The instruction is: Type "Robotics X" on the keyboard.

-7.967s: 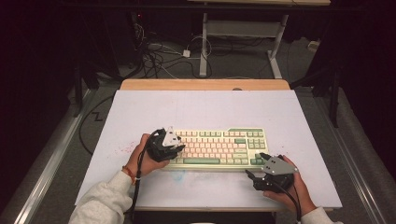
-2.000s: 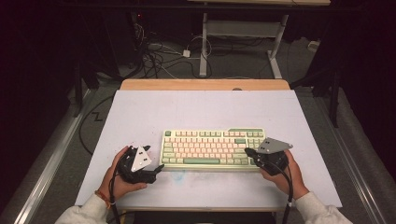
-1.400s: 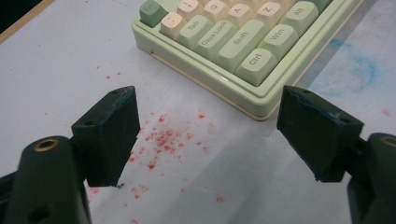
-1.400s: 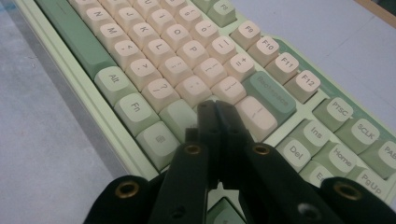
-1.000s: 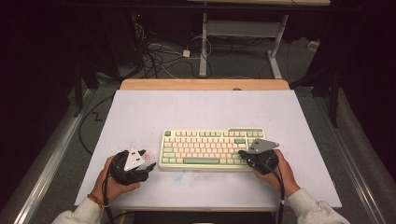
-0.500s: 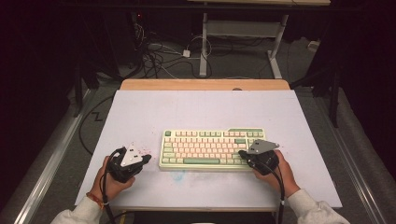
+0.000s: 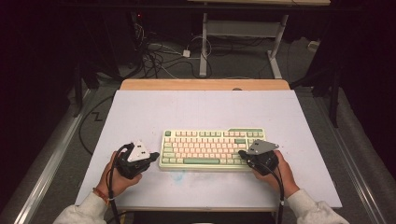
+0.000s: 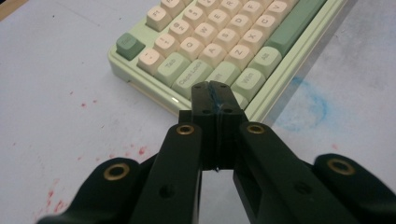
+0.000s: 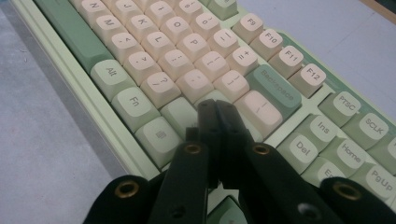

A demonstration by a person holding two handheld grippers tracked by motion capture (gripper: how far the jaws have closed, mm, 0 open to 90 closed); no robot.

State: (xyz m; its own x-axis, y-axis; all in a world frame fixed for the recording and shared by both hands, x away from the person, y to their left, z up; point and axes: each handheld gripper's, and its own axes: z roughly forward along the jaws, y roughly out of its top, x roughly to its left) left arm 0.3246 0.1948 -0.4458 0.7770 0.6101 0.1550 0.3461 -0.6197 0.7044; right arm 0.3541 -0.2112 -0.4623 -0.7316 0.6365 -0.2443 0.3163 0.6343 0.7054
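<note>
keyboard [image 7: 212, 149] lies on the white table [image 7: 201, 109]; left gripper [image 8: 215, 95] pressed together at its left edge, right gripper [image 9: 215, 109] together over its right keys.

Keyboard [image 7: 212, 148] on table [image 7: 196, 109], left gripper [image 7: 152, 157] beside it, right gripper [image 7: 242, 153] apparently over keys

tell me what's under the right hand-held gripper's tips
The shut right hand-held gripper sits over the keyboard, above green keys right of Fn. The tips hide those keys' labels, and contact can't be judged.
</note>
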